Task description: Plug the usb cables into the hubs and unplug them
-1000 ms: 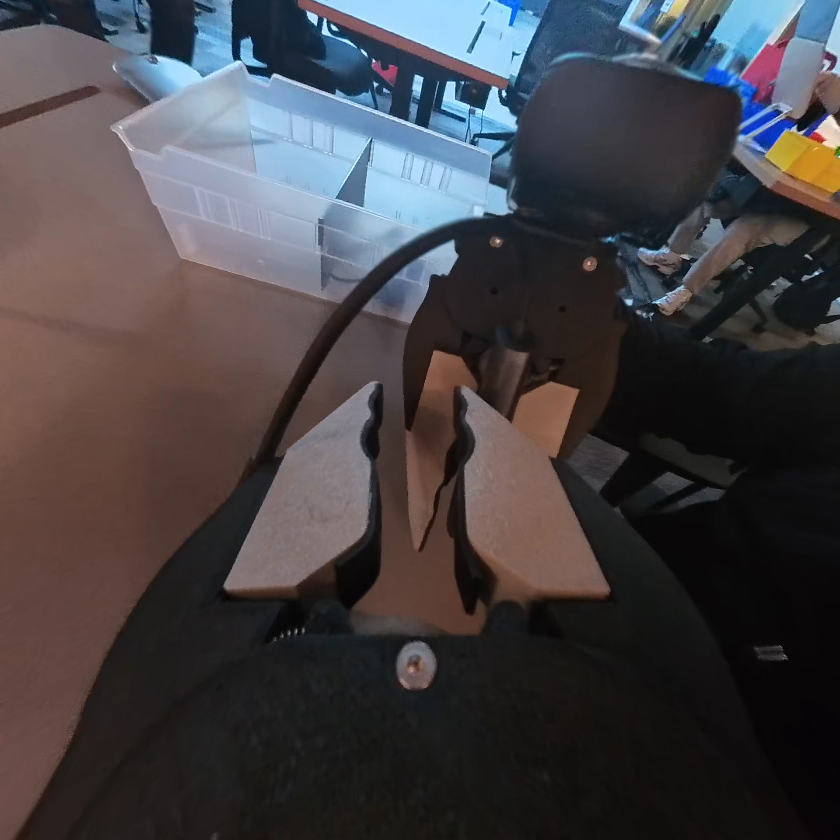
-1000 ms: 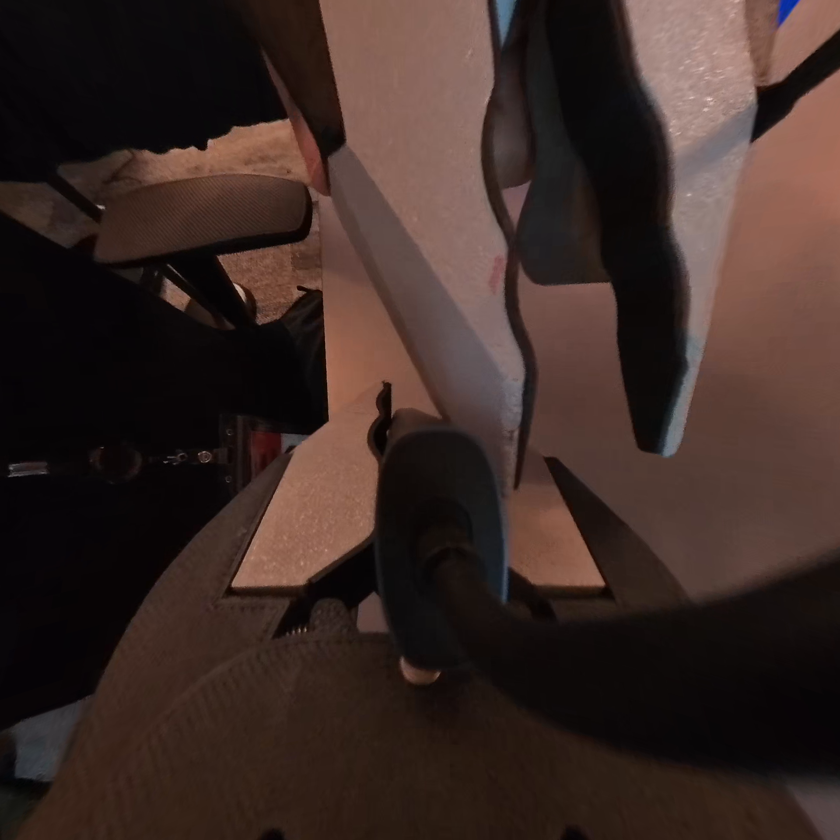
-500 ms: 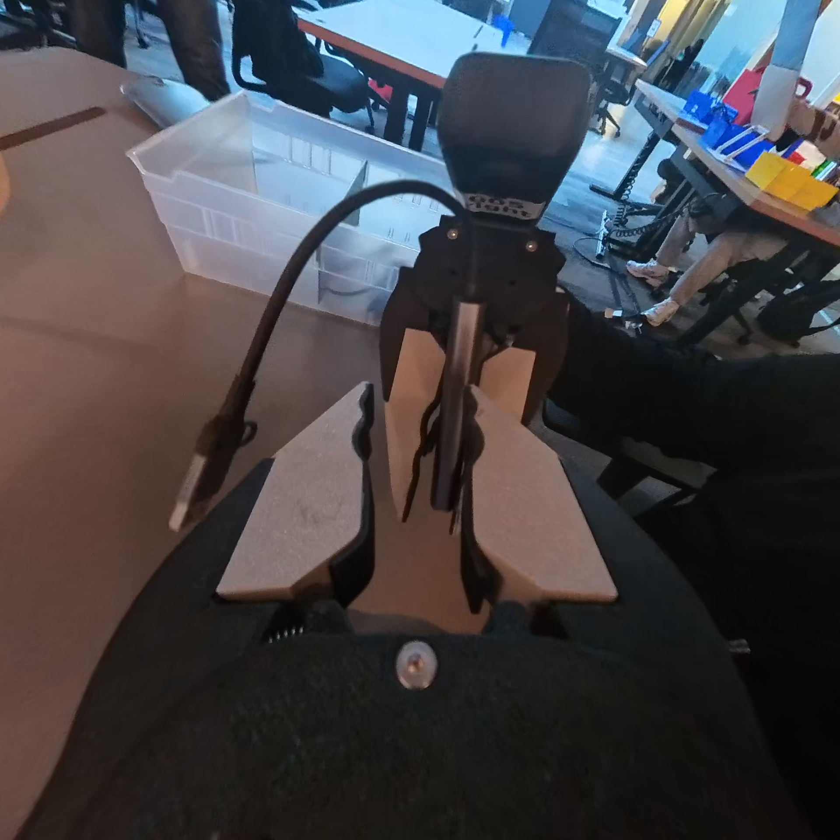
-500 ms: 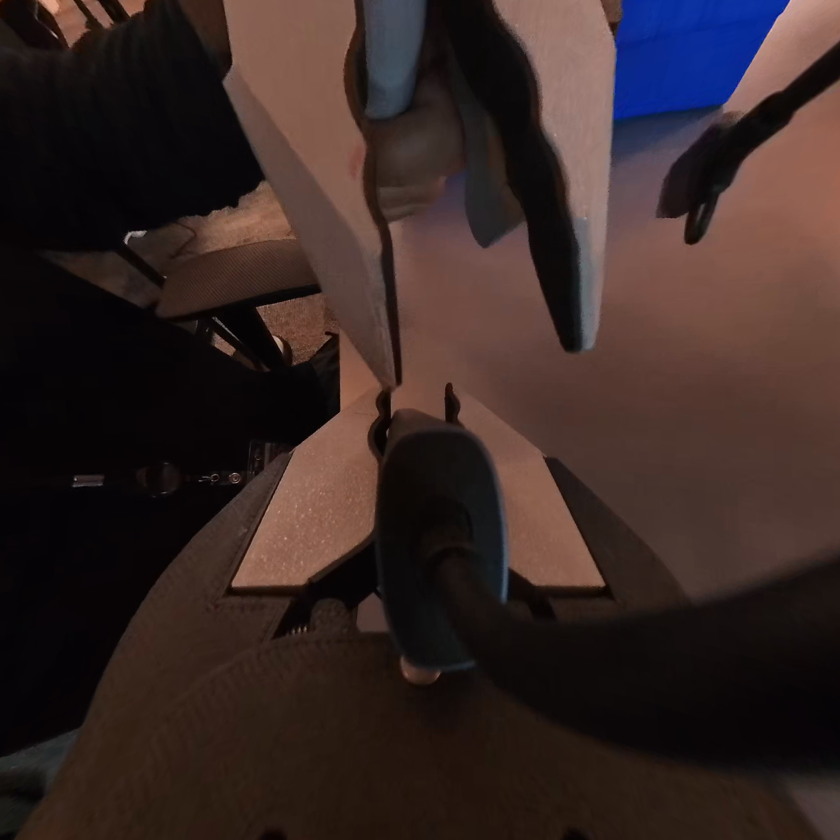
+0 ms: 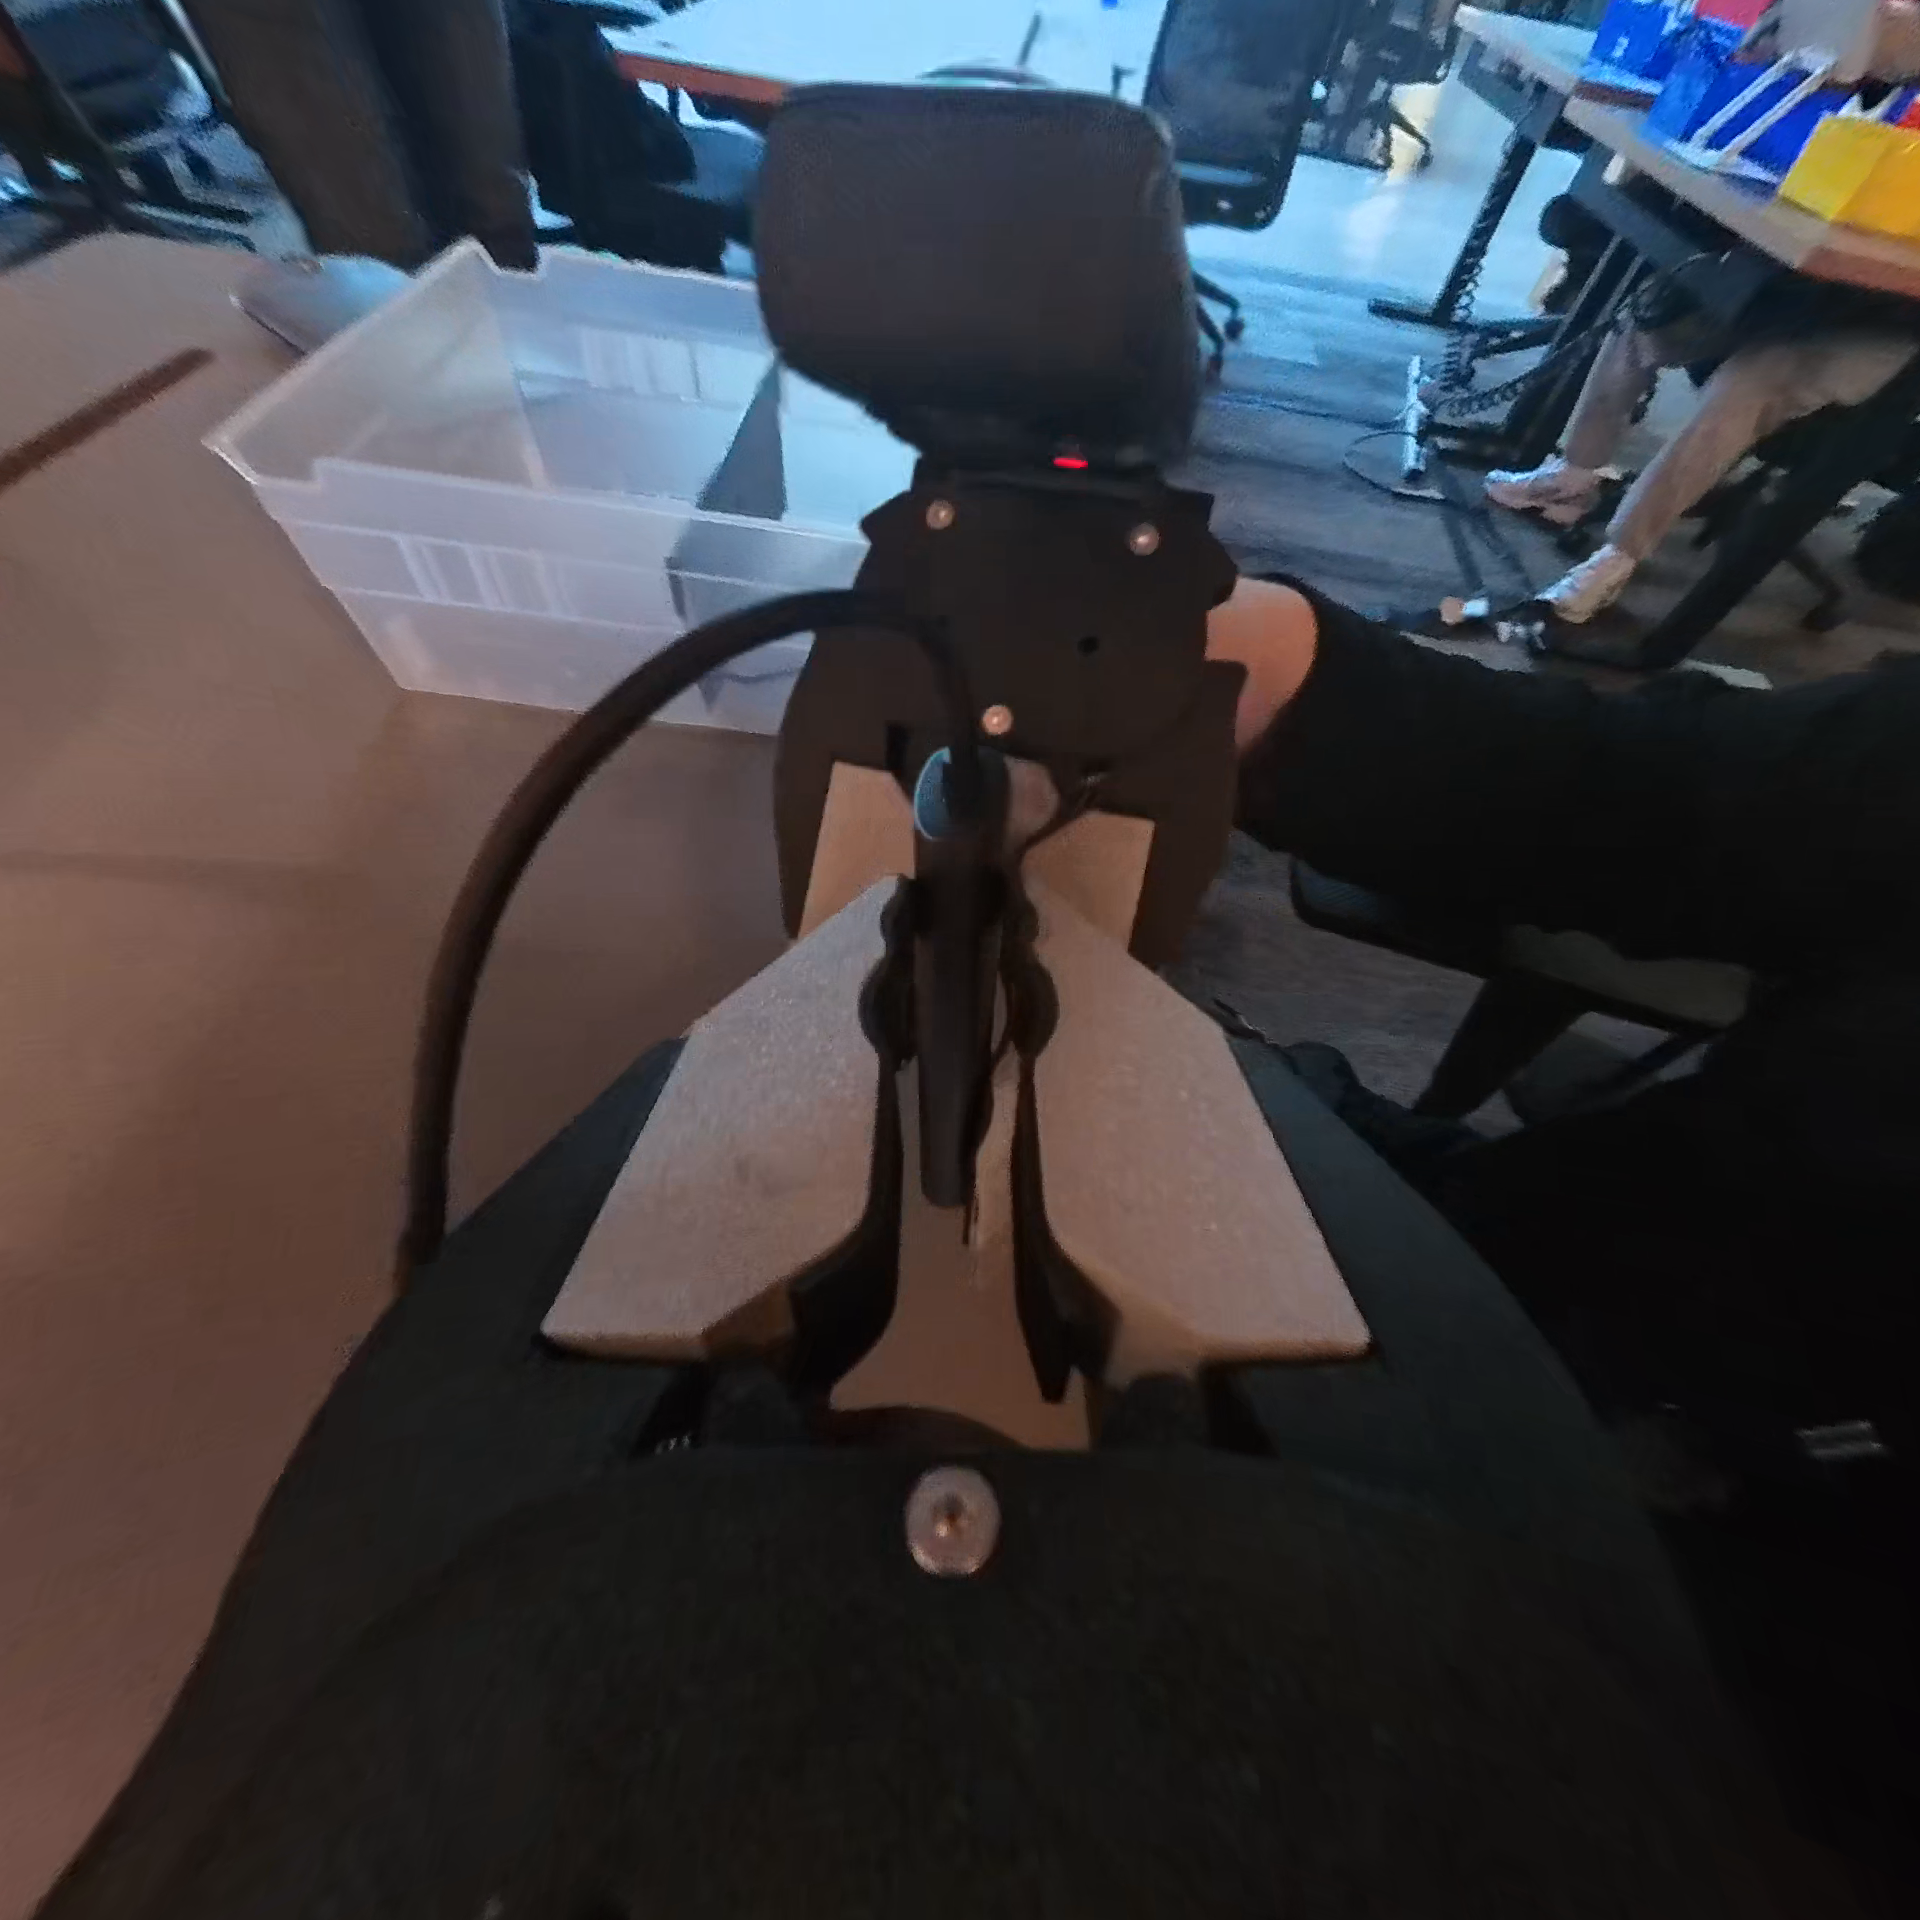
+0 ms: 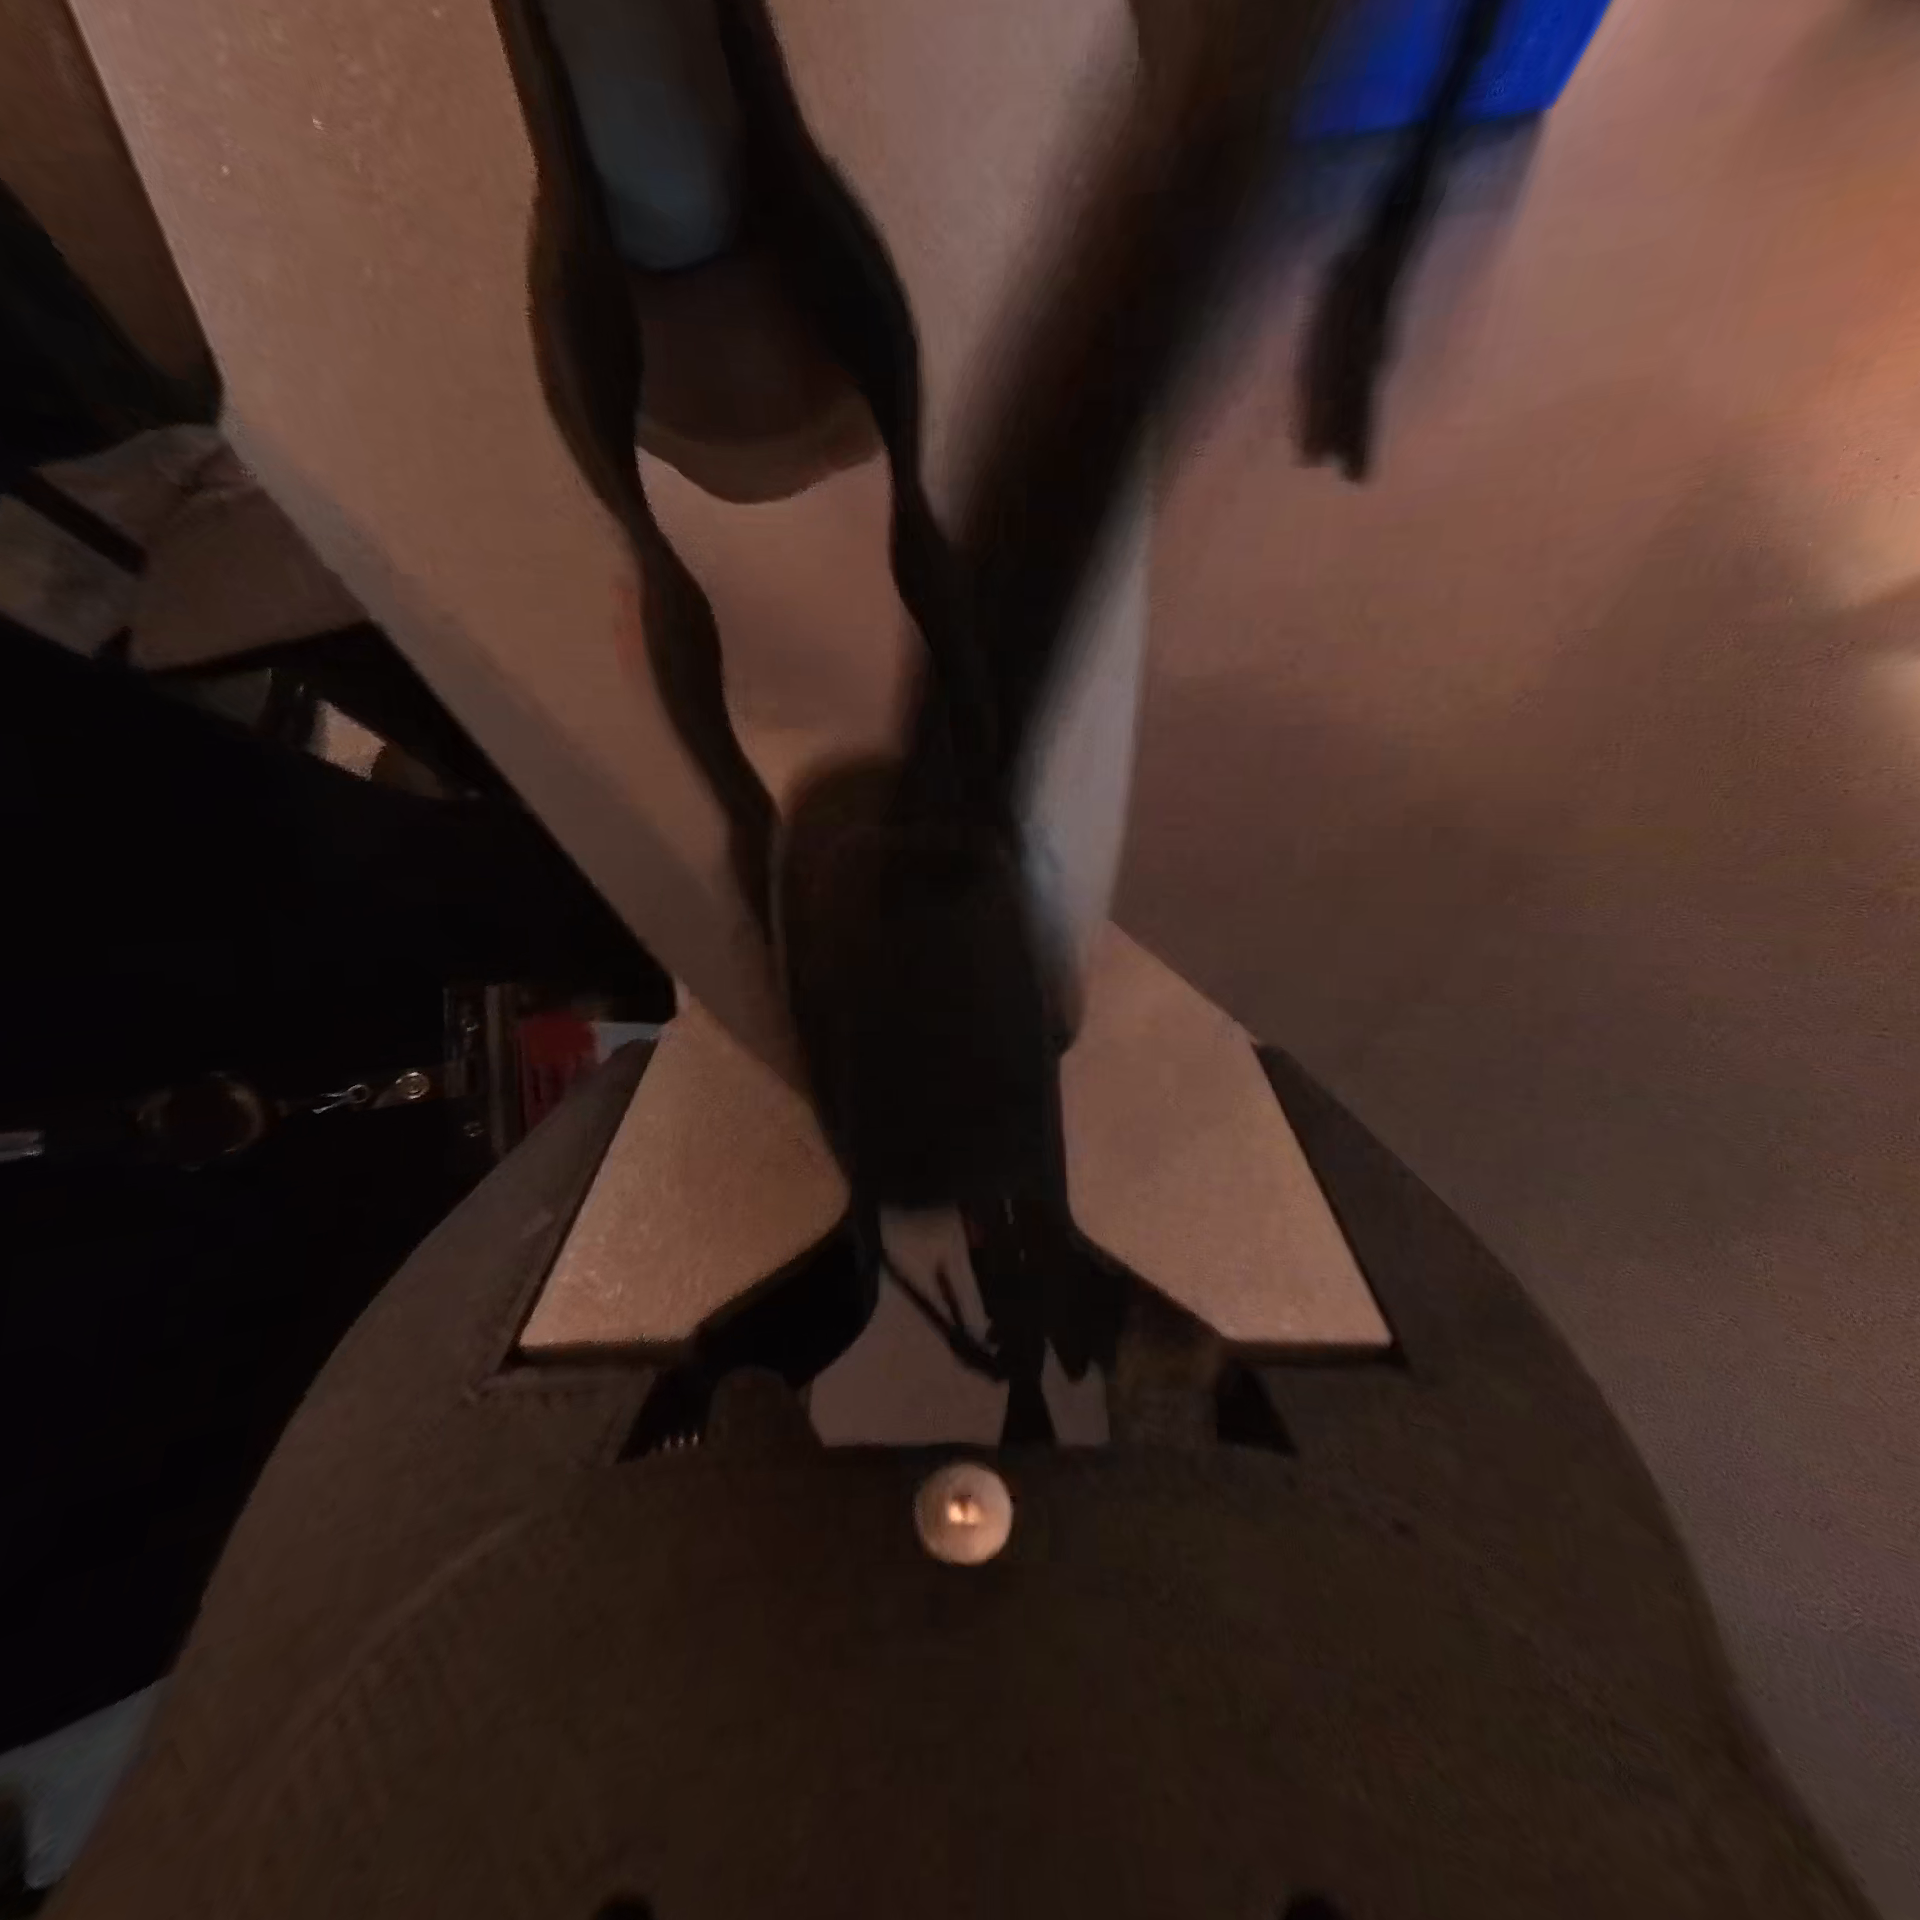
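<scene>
In the left wrist view my left gripper (image 5: 956, 925) is shut on a slim dark usb hub (image 5: 951, 1039) that points straight away from me. The hub's far end has a bluish cap. A black cable (image 5: 488, 935) leaves that cap and loops down to the left. My right gripper (image 6: 925, 987) faces the left one, and the hub (image 6: 914, 987) stands between its fingers (image 5: 857, 831). Its jaws look slightly parted and the hub is blurred against them. The cable's plug (image 6: 1335, 416) hangs free at the upper right.
A clear divided plastic bin (image 5: 499, 520) stands on the brown table (image 5: 208, 935) behind the grippers. A person's dark sleeve (image 5: 1507, 779) reaches in from the right. Office chairs and desks lie beyond the table's edge. There is about 9 centimeters between the tips of the two grippers.
My left jaws opened, slid around the hub and closed on it. My right jaws, which had gripped the hub, eased apart. The cable's loose end swung down behind my left gripper.
</scene>
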Tool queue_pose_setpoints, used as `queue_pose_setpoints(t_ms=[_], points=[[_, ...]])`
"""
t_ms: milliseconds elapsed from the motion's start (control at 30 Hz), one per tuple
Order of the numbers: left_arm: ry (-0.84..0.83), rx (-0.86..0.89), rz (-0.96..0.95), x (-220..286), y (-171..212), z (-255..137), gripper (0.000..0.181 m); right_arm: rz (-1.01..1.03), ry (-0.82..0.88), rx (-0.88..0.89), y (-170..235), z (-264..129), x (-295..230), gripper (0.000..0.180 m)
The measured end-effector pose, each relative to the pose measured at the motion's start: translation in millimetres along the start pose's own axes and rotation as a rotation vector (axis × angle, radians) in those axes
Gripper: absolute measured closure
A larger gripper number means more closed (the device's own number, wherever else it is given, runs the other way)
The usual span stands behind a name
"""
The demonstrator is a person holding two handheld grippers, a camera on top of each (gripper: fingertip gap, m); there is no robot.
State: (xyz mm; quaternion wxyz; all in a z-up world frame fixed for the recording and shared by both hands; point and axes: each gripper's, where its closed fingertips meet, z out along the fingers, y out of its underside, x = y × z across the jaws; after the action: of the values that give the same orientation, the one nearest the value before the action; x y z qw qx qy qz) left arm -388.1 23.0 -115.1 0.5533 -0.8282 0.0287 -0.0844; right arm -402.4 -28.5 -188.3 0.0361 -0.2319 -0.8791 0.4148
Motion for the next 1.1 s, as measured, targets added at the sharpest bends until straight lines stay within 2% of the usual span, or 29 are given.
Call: queue_pose_setpoints(t_ms=[167,267,400,500,633,767,900,1100], points=[[-0.032,0.037,0.015,-2,2,-15,0.166,-0.017,0.049,0.127,-20,-29,8,0.139],[-0.109,0.040,0.036,-13,7,-21,0.166,-0.025,0.166,0.202,-31,-49,22,0.135],[-0.241,0.198,0.016,-35,-5,-44,0.166,0.002,0.317,0.432,-64,-87,34,0.137],[-0.325,0.365,-0.012,-49,-18,-69,0.167,0.005,0.278,0.585,-81,-107,22,0.137],[-0.344,0.552,-0.085,-57,-35,-98,0.167,0.027,0.178,0.652,-85,-110,12,0.137],[-0.263,0.693,-0.168,-55,-47,-114,0.167,0.063,0.055,0.640,-77,-90,11,0.158],[-0.150,0.742,-0.243,-48,-46,-109,0.167,0.161,0.015,0.704,-77,-77,27,0.150],[-0.077,0.737,-0.298,-41,-38,-91,0.167,0.224,-0.142,0.793,-79,-73,25,0.156]])
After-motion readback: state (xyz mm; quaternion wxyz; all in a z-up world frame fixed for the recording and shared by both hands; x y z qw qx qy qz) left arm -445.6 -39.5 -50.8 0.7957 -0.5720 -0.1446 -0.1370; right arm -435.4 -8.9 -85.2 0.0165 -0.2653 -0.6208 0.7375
